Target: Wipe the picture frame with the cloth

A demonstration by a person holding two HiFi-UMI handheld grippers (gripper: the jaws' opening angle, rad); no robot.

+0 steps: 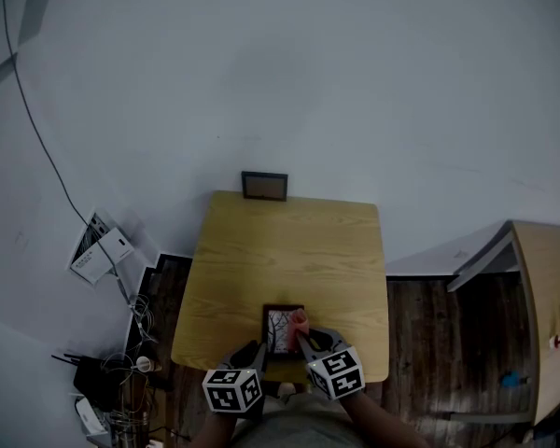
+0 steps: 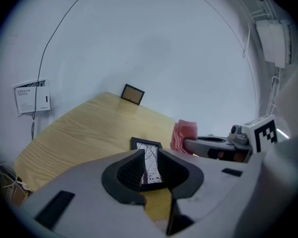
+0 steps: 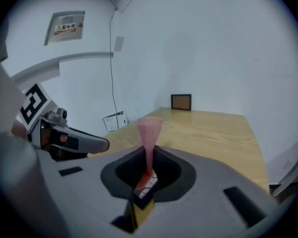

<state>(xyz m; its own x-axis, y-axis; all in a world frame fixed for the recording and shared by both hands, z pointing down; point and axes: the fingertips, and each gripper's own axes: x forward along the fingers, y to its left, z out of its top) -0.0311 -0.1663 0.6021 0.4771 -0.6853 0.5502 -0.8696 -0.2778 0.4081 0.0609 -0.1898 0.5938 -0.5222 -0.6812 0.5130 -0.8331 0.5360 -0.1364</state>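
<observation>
A small black picture frame (image 1: 282, 329) with a tree drawing hangs over the near edge of the wooden table (image 1: 289, 250). Its near end sits between the pads of my left gripper (image 2: 150, 165), which is shut on it; the frame (image 2: 148, 147) tilts up towards that camera. My left gripper (image 1: 254, 351) is at the frame's lower left corner. My right gripper (image 3: 149, 155) is shut on a folded pink cloth (image 3: 149, 130), which stands up out of the jaws. The cloth (image 1: 300, 321) hovers at the frame's right edge, and a frame corner (image 3: 145, 185) shows below the right jaws.
A second dark frame (image 1: 264, 186) leans on the white wall at the table's far edge. Papers (image 1: 98, 250) and tangled cables (image 1: 121, 381) lie on the floor to the left. A wooden cabinet (image 1: 541, 315) stands to the right.
</observation>
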